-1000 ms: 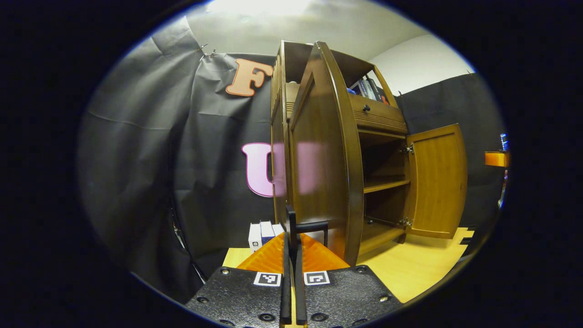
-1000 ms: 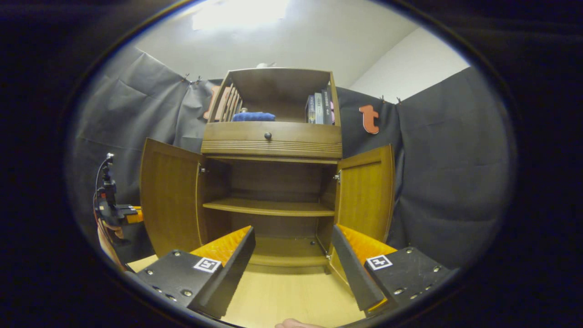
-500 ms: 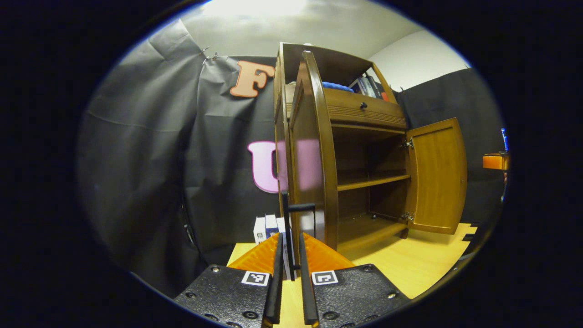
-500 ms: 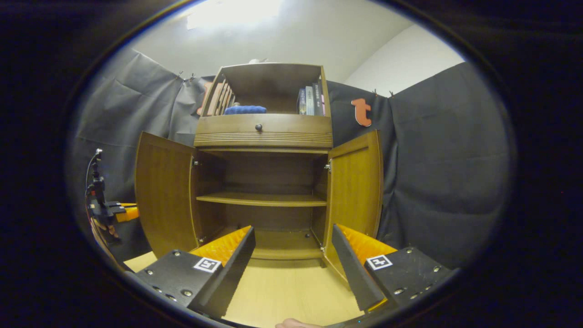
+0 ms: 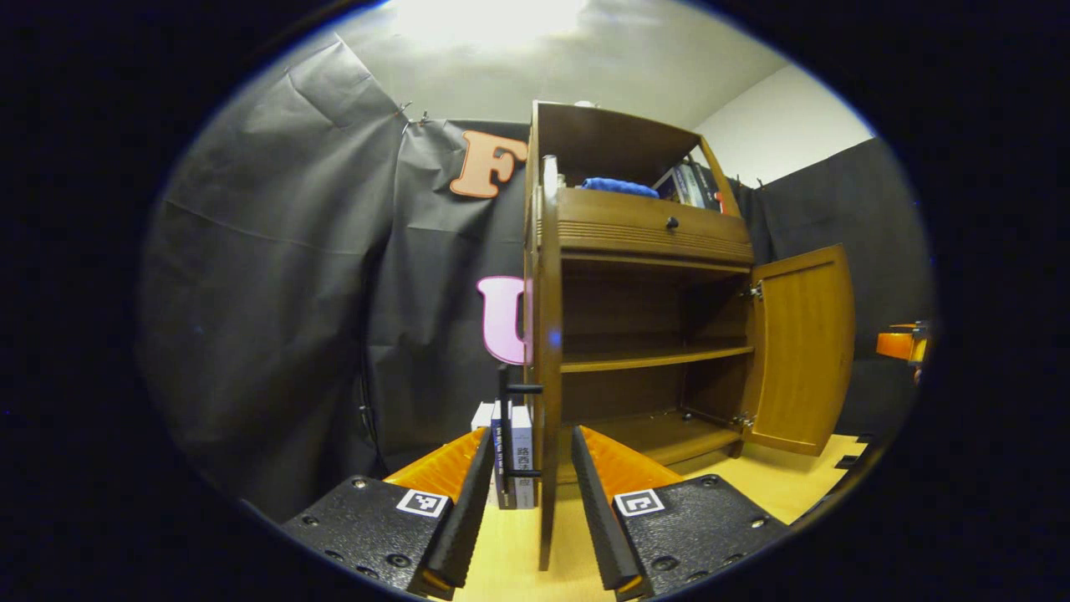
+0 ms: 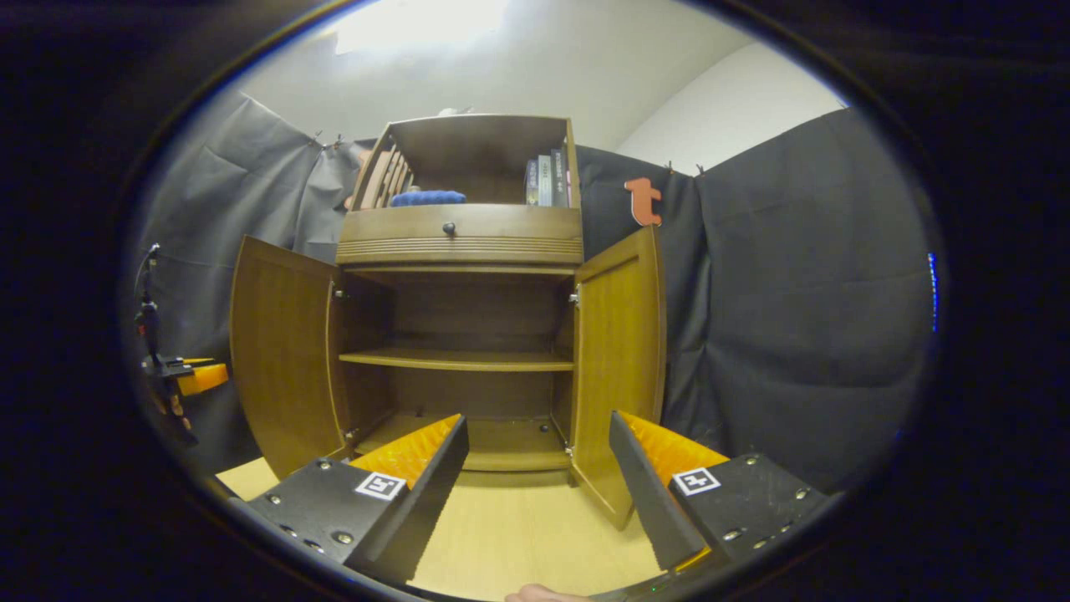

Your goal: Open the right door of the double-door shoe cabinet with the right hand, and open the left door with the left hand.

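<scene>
Left gripper (image 5: 525, 510) has let go of the left door's handle (image 5: 512, 422), fingers now spread astride the edge-on left door (image 5: 547, 401) at lower centre; right gripper (image 6: 539, 493) gapes empty, right door (image 6: 619, 359) swung wide, so both doors look opened.

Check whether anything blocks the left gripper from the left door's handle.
Nothing visible does. The left gripper is open, with the left door edge-on between its spread fingers and the handle just ahead, beside upright boxes.

Left gripper (image 5: 525, 510) jaws parted astride the left door (image 5: 547, 376) edge.
</scene>
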A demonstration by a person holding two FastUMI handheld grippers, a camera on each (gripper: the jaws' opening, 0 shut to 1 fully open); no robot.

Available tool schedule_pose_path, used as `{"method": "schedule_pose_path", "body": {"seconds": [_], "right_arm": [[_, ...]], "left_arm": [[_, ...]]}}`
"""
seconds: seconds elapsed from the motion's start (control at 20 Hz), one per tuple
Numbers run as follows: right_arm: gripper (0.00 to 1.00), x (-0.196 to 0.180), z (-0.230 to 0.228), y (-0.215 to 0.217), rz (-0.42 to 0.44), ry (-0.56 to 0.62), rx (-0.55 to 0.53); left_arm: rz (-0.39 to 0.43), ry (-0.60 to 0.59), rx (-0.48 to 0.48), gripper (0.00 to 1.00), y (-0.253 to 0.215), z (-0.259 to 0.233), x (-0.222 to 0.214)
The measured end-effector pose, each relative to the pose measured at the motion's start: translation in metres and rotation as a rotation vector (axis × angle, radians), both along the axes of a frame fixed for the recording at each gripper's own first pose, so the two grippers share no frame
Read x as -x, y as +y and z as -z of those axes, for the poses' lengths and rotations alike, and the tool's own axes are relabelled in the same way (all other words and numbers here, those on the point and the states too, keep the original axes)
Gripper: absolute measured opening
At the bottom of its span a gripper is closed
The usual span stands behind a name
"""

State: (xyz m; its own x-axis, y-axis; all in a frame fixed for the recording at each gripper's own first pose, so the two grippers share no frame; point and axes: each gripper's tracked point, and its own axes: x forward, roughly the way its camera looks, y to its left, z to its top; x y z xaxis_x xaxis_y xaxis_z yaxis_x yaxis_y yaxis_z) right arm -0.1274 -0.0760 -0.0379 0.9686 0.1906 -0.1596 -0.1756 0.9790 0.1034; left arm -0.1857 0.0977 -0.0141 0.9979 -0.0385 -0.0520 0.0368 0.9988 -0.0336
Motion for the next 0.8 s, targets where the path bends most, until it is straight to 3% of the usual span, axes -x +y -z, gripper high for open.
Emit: {"method": "schedule_pose_path", "body": {"seconds": [0.1,0.25,0.55,0.8], "right_arm": [[1.00,-0.002,-0.007,-0.007,0.013,-0.022,-0.017],[1.00,-0.004,-0.018,-0.012,0.014,-0.045,-0.037],[1.00,-0.012,-0.023,-0.015,0.019,-0.068,0.022],[1.00,-0.027,-0.039,-0.028,0.133,-0.168,0.085]], "left_arm": [[0.015,-0.023,-0.015,0.68,-0.019,-0.013,0.002],[0.048,-0.057,-0.050,0.99,-0.055,-0.031,0.000],[0.130,-0.081,-0.067,0.99,-0.126,-0.042,-0.028],[0.139,-0.047,-0.084,0.99,-0.154,-0.019,-0.062]]}}
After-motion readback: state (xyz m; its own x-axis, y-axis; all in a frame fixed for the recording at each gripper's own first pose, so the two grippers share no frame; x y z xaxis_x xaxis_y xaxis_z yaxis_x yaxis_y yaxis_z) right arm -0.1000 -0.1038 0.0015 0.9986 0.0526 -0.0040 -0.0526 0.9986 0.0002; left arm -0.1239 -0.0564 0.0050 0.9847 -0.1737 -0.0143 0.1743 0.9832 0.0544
